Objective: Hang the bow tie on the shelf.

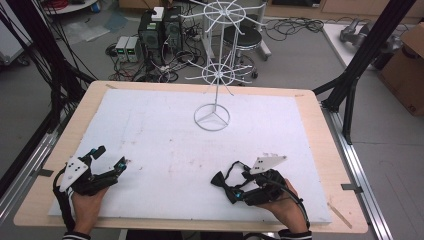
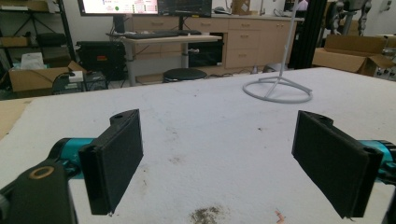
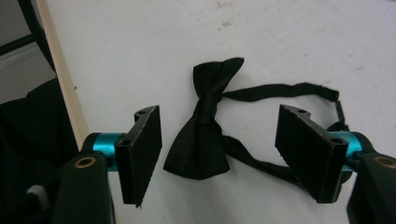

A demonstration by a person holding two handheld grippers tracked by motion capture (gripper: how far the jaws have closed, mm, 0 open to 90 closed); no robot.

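Observation:
A black bow tie (image 3: 203, 140) lies flat on the white mat (image 1: 165, 150) near the front right, its thin strap (image 3: 280, 91) looping off to one side. My right gripper (image 3: 219, 121) stands open around it, one jaw on each side of the bow with a gap to both pads. From above, the right gripper (image 1: 231, 189) points left at the bow tie (image 1: 219, 180). My left gripper (image 1: 111, 157) rests at the front left of the mat, held by a hand. Its jaws (image 2: 219, 119) are wide open with nothing between them.
A white wire rack stand (image 1: 216, 90) with two spoked tiers rises from a ring base at the mat's far centre, and its base (image 2: 280, 80) shows ahead of the left gripper. The wooden table edge (image 1: 320, 140) borders the mat. Cables, boxes and a stool sit beyond the table.

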